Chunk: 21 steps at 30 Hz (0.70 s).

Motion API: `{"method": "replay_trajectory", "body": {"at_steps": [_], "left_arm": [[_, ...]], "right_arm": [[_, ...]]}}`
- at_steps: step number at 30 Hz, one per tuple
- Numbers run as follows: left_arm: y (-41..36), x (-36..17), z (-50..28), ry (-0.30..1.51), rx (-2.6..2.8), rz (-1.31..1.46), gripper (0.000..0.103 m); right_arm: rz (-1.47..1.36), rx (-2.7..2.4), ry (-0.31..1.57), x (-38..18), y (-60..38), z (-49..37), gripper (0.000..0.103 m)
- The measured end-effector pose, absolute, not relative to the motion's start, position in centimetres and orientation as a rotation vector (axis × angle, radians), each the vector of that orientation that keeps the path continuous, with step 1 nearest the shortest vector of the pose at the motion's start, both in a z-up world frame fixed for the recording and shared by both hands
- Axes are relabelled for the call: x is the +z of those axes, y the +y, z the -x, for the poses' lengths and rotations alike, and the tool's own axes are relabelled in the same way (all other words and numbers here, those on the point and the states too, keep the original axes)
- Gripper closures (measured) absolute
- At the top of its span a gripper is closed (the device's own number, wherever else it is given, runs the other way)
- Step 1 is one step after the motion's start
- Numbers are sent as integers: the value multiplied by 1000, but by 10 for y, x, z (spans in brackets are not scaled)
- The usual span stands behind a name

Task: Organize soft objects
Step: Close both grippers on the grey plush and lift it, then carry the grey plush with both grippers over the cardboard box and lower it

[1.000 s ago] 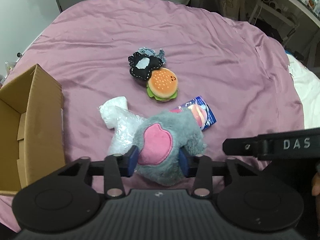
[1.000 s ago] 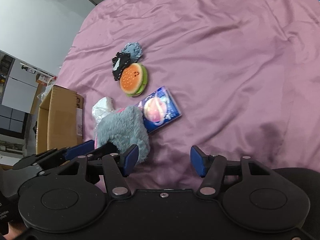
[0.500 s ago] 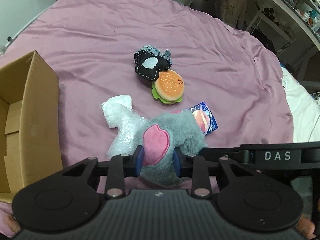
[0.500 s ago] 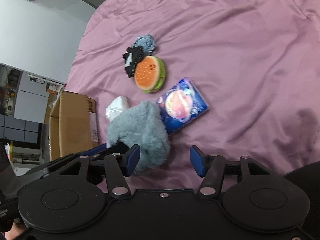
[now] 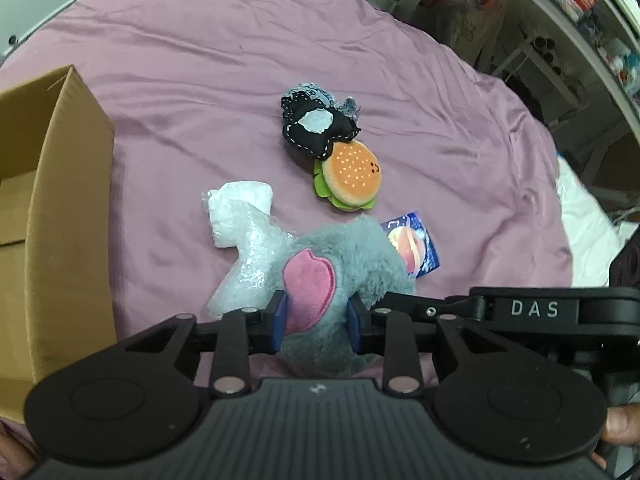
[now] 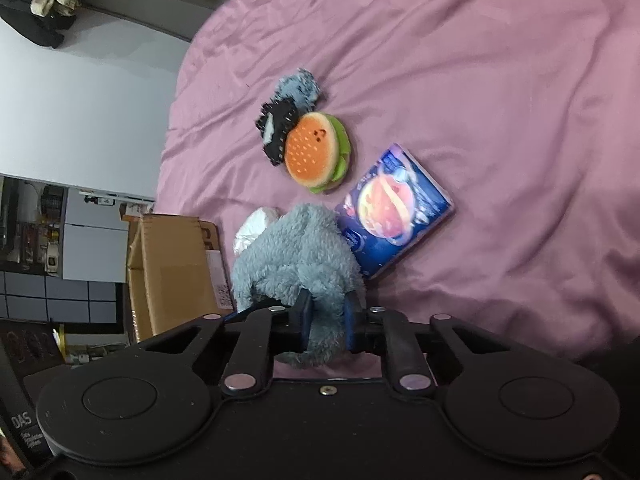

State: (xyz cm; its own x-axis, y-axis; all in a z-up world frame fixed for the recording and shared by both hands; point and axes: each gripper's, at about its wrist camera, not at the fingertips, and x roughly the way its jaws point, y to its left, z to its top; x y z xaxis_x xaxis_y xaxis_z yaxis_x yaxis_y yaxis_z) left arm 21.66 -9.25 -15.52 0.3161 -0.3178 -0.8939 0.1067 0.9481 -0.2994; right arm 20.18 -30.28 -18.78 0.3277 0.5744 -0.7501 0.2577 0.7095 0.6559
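A grey plush toy (image 5: 352, 256) with a pink ear patch is held above the purple bedspread (image 5: 200, 80). My left gripper (image 5: 316, 322) is shut on it at the pink patch. My right gripper (image 6: 326, 320) is shut on the same grey plush (image 6: 296, 256) from the other side. Behind it lie a clear plastic bag (image 5: 244, 236), a burger plush (image 5: 352, 180), a black patch plush (image 5: 316, 128) and a blue planet packet (image 6: 396, 208). The burger plush (image 6: 316, 152) also shows in the right wrist view.
An open cardboard box (image 5: 56, 208) stands at the left on the bed; it also shows in the right wrist view (image 6: 172, 264). Shelves and clutter (image 5: 560, 20) stand beyond the bed's far right edge. A white cloth (image 5: 588, 232) lies at the right.
My left gripper closed tighter on the grey plush. My right gripper, open a second ago, came in and shut on the same plush. The plush has lifted a little.
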Motion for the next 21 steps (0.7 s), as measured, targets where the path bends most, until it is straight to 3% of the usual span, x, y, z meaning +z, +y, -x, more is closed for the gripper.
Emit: {"method": "replay_trajectory", "body": {"at_steps": [21], "left_arm": [[-58, -92, -209, 1091, -307, 298, 79]], "right_arm": [[-690, 296, 1124, -106, -274, -203, 90]]}}
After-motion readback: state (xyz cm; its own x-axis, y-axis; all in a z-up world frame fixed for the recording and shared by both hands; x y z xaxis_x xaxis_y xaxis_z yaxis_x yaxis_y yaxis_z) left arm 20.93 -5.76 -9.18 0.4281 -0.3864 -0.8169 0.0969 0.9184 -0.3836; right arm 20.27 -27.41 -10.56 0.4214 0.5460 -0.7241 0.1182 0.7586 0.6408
